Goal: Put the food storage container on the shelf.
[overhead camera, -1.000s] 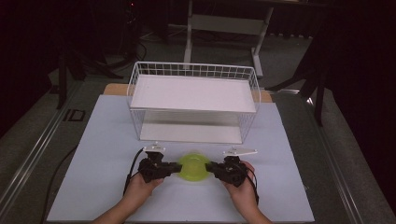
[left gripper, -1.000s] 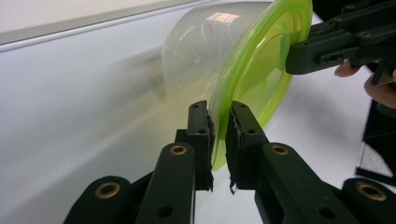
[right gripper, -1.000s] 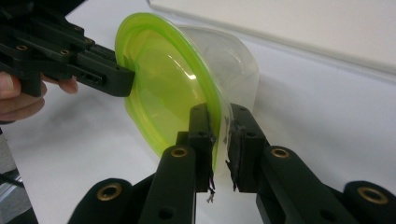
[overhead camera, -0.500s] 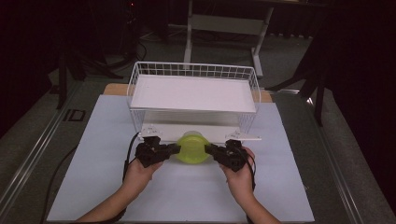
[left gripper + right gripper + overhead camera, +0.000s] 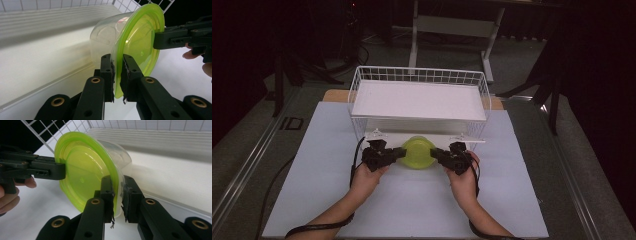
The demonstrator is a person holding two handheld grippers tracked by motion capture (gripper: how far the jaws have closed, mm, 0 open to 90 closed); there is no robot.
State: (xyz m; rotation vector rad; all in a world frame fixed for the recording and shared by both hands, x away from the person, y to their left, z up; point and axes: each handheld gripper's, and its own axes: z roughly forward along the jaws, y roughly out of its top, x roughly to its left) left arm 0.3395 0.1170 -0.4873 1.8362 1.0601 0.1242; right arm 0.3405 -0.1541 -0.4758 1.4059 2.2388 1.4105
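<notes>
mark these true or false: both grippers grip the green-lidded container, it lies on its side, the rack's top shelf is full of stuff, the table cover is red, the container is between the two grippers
1. Both the left gripper and the right gripper clamp the rim of the green-lidded container. True.
2. The container lies on its side. True: in both gripper views the lid faces sideways, and the clear tub points toward the rack.
3. The top shelf of the white wire rack is piled with things. False: the shelf is bare.
4. The table cover is red. False: it is white.
5. The container sits between the two grippers. True: one gripper holds it at each side.
</notes>
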